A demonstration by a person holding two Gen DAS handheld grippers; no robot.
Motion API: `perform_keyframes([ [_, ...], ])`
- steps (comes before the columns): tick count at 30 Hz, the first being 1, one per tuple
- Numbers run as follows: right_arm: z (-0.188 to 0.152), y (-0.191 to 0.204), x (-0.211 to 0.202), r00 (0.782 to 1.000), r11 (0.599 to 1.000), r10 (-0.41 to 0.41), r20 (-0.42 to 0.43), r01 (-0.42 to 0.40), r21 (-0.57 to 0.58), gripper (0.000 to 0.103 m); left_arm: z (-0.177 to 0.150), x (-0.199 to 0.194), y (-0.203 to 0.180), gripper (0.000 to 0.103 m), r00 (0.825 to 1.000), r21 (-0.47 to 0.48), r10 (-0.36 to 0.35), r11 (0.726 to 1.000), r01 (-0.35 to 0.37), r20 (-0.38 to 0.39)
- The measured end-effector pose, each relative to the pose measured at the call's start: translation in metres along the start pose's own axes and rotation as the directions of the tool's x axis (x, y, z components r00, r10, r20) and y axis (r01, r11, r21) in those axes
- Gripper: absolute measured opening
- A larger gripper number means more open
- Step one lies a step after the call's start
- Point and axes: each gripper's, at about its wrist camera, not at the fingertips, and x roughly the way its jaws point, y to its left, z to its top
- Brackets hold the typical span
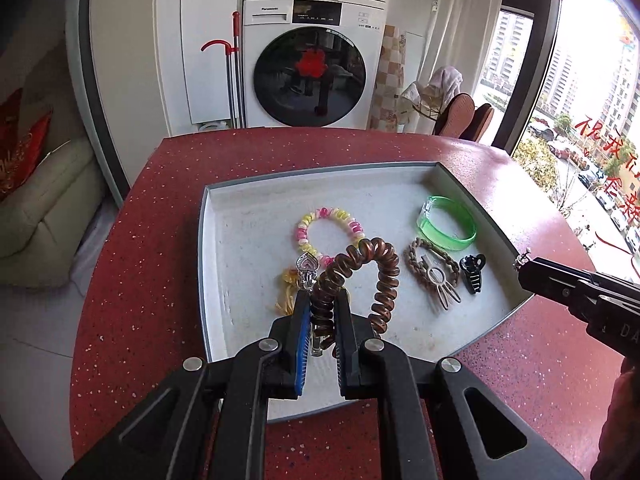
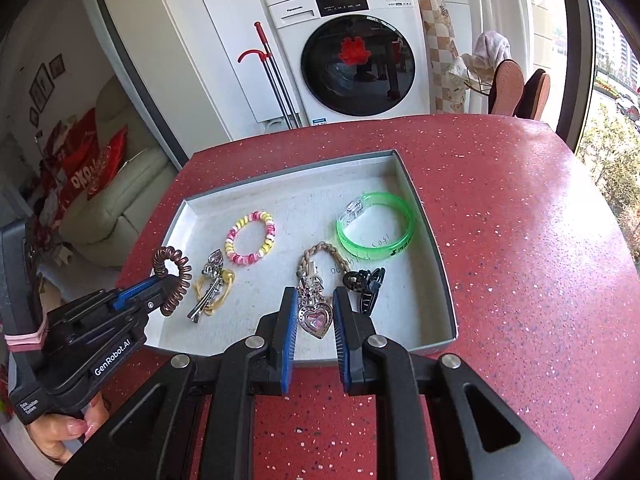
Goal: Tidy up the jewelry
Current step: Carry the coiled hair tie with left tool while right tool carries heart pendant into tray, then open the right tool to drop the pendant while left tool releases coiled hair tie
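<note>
Two grippers worked over the grey tray [image 2: 436,248] that sat on your red speckled table [image 2: 520,280], with a white washing machine [image 2: 352,52] standing well behind the tray. Your left gripper [image 1: 323,304] was closed on the brown spiral hair tie [image 1: 360,276], its fingers pinching one side of the coil while the rest looped up and over above the tray's near left part. Your right gripper [image 2: 315,308] held a silver heart-shaped clip [image 2: 317,318] between its fingers above the tray's near edge; you had them narrowed around it, though whether both pads truly pressed it I cannot tell. Inside the tray, the green bangle [image 2: 376,230] lay toward the far right corner, the pink-and-yellow bead bracelet [image 2: 251,238] near the middle, a braided tan band [image 2: 322,258] between them, a black claw clip [image 2: 366,286] just beside that band, and another silver clip on a yellow elastic [image 2: 212,290] at the left.
</note>
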Motion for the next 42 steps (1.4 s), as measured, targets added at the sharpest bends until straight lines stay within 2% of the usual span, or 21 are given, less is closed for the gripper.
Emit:
perform_keyframes([
  [10, 0.001, -0.003, 0.045, 0.998, 1.0, -0.009, -0.056, 0.009, 0.002, 0.019, 0.0, 0.032, -0.003, 0.029, 0.997, 0.039, 0.068, 0.997, -0.067, -0.029],
  [16, -0.003, -0.006, 0.059, 0.996, 1.0, -0.031, -0.078, 0.03, -0.005, 0.019, -0.005, 0.045, -0.001, 0.029, 0.995, 0.045, 0.084, 0.996, -0.082, -0.049],
  [24, -0.007, -0.007, 0.063, 0.996, 0.999, -0.04, -0.076, 0.039, -0.009, 0.02, -0.006, 0.048, -0.01, 0.029, 0.991, 0.101, 0.128, 0.987, -0.124, -0.027],
  [33, -0.006, -0.006, 0.062, 0.996, 0.999, -0.034, -0.082, 0.035, 0.002, 0.02, -0.005, 0.048, -0.013, 0.029, 0.99, 0.101, 0.138, 0.986, -0.135, -0.021],
  [35, -0.004, -0.007, 0.06, 0.996, 1.0, -0.018, -0.085, 0.019, 0.01, 0.023, -0.005, 0.047, -0.015, 0.029, 0.989, 0.111, 0.146, 0.983, -0.143, -0.015],
  [37, -0.003, -0.007, 0.057, 0.997, 1.0, -0.001, -0.077, 0.002, 0.017, 0.034, -0.005, 0.046, -0.017, 0.029, 0.987, 0.119, 0.161, 0.98, -0.159, -0.009],
  [42, 0.0, -0.003, 0.043, 0.999, 1.0, 0.014, -0.05, -0.014, 0.014, 0.036, -0.006, 0.043, -0.019, 0.029, 0.986, 0.121, 0.165, 0.979, -0.164, 0.002],
])
